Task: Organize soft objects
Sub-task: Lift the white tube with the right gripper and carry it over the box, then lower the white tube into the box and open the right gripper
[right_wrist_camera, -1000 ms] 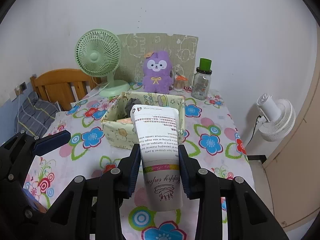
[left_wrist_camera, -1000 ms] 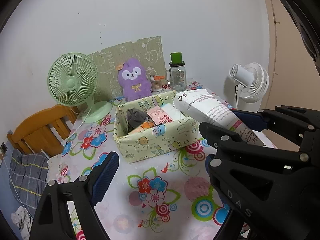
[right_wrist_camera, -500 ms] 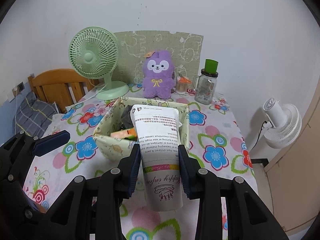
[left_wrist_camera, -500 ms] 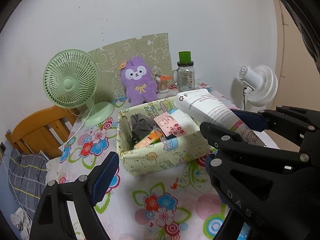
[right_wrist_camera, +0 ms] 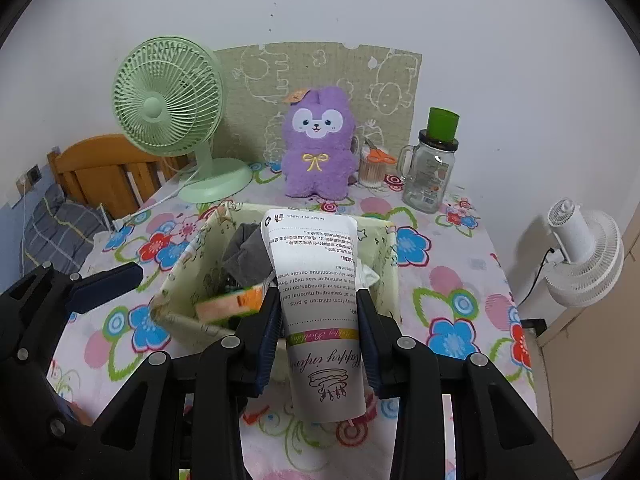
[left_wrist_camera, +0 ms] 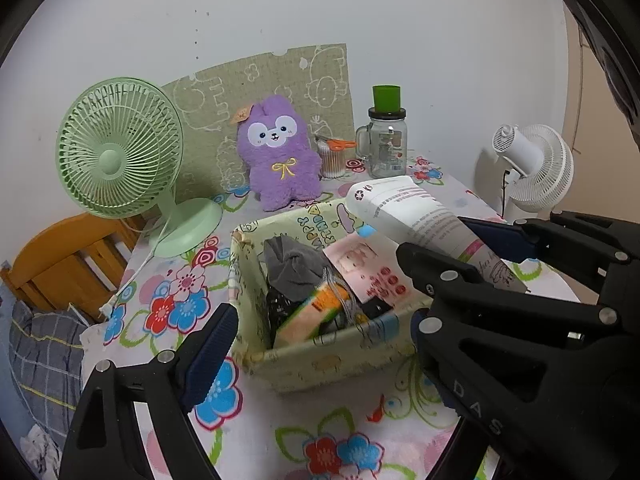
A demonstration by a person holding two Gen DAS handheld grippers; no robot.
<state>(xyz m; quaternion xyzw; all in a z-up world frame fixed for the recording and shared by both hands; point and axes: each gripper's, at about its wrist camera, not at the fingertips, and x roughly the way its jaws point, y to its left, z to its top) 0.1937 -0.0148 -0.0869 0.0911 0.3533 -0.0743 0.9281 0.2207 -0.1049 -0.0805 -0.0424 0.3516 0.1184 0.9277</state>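
Note:
My right gripper (right_wrist_camera: pixel 320 312) is shut on a flat white printed pouch (right_wrist_camera: pixel 316 268). The pouch's far end hangs over the pale green fabric basket (right_wrist_camera: pixel 180 312). The same pouch (left_wrist_camera: pixel 408 212) shows in the left wrist view, above the basket's right side. The basket (left_wrist_camera: pixel 332 356) holds a grey sock (left_wrist_camera: pixel 296 268), an orange and green sponge (left_wrist_camera: pixel 312 316) and a pink pack (left_wrist_camera: pixel 368 268). My left gripper (left_wrist_camera: pixel 316 332) stands open and empty just before the basket's front wall. A purple plush (right_wrist_camera: pixel 318 144) sits upright behind the basket.
On the floral tablecloth (right_wrist_camera: pixel 452 292) stand a green fan (right_wrist_camera: pixel 168 108) at back left, a glass jar with a green lid (right_wrist_camera: pixel 430 168) and a cup of swabs with orange scissors (right_wrist_camera: pixel 374 168). A white fan (right_wrist_camera: pixel 580 256) stands off the right edge; a wooden chair (right_wrist_camera: pixel 100 168) is at left.
Both grippers have moved forward towards the basket, which now looks larger and closer. The pouch's far end now reaches over the basket. Neither gripper's jaws changed.

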